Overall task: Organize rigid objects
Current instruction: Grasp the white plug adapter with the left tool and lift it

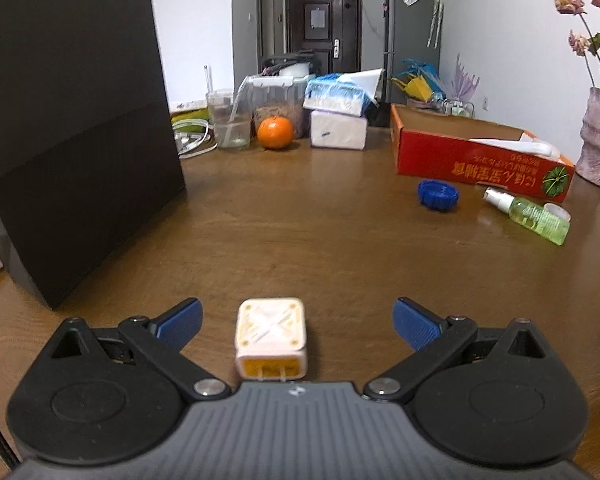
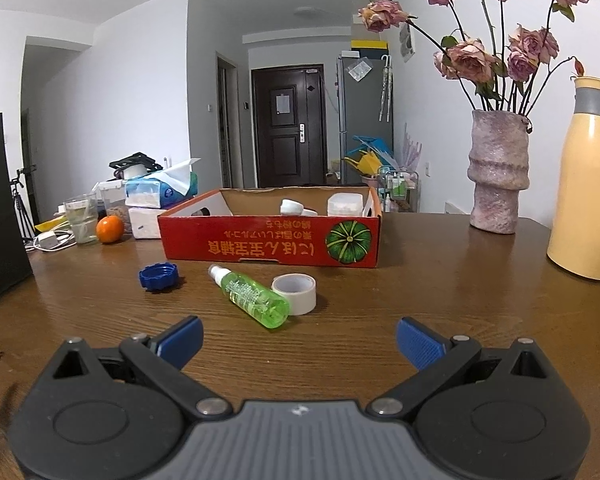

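A white plug adapter (image 1: 271, 338) lies on the wooden table between the open jaws of my left gripper (image 1: 298, 322), touching neither blue pad. My right gripper (image 2: 299, 338) is open and empty. Ahead of it lie a green spray bottle (image 2: 254, 296), a roll of white tape (image 2: 296, 293) and a blue cap (image 2: 158, 276). Behind them stands the red cardboard box (image 2: 272, 244) with white items inside. The box (image 1: 472, 162), the cap (image 1: 438, 195) and the bottle (image 1: 534, 214) also show at the right in the left wrist view.
A tall black box (image 1: 72, 128) stands at the left. An orange (image 1: 275, 132), a glass (image 1: 228, 120), tissue packs (image 1: 338, 116) and a plastic bin sit at the far edge. A pink vase (image 2: 496, 172) with dried roses and a yellow thermos (image 2: 588, 180) stand at the right.
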A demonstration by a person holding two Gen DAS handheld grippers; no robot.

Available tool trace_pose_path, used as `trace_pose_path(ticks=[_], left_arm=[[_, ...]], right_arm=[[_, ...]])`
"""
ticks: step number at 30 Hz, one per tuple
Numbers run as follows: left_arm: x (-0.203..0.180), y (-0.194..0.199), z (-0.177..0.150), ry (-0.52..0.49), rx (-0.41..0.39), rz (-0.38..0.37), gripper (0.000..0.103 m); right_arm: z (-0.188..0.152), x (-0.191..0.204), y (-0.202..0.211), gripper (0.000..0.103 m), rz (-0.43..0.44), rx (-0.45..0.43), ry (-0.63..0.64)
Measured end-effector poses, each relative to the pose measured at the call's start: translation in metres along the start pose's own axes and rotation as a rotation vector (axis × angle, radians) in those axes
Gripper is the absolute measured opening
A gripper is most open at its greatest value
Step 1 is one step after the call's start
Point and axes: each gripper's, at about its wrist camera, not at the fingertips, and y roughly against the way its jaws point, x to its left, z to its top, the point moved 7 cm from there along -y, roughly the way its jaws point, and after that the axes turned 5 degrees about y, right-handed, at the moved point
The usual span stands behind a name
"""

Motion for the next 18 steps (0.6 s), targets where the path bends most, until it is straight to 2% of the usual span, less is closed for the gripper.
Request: trace_pose_path(ticks=[5, 7, 10, 12, 13, 14, 18], left_arm=[[0.009, -0.008, -0.008, 0.018, 0.031, -0.003, 0.102], [0.010, -0.011, -0.010, 0.017, 0.038, -0.005, 0.097], [0.010, -0.016, -0.011, 0.022, 0.050, -0.005, 0.082], [0.008, -0.022, -0.013, 0.020, 0.075, -0.008, 0.051], [0.008, -0.024, -0.014, 0.017, 0.081, 0.006, 0.044], [0.008, -0.026, -0.015, 0.016, 0.086, 0.008, 0.039], [0.006, -0.024, -0.014, 0.036, 0.081, -0.003, 0.039]], right_arm=[[-0.001, 0.001, -0.001, 0.103, -0.011, 0.007, -0.001], [-0.002, 0.002, -0.002, 0.103, -0.014, 0.009, 0.001], [-0.003, 0.003, -0.001, 0.103, -0.016, 0.012, 0.005], [-0.003, 0.005, -0.002, 0.103, -0.016, 0.014, 0.009], [-0.003, 0.005, -0.002, 0.103, -0.016, 0.014, 0.010], [-0.003, 0.006, -0.002, 0.103, -0.015, 0.015, 0.012], [-0.005, 0.008, -0.004, 0.103, -0.005, 0.024, 0.017]])
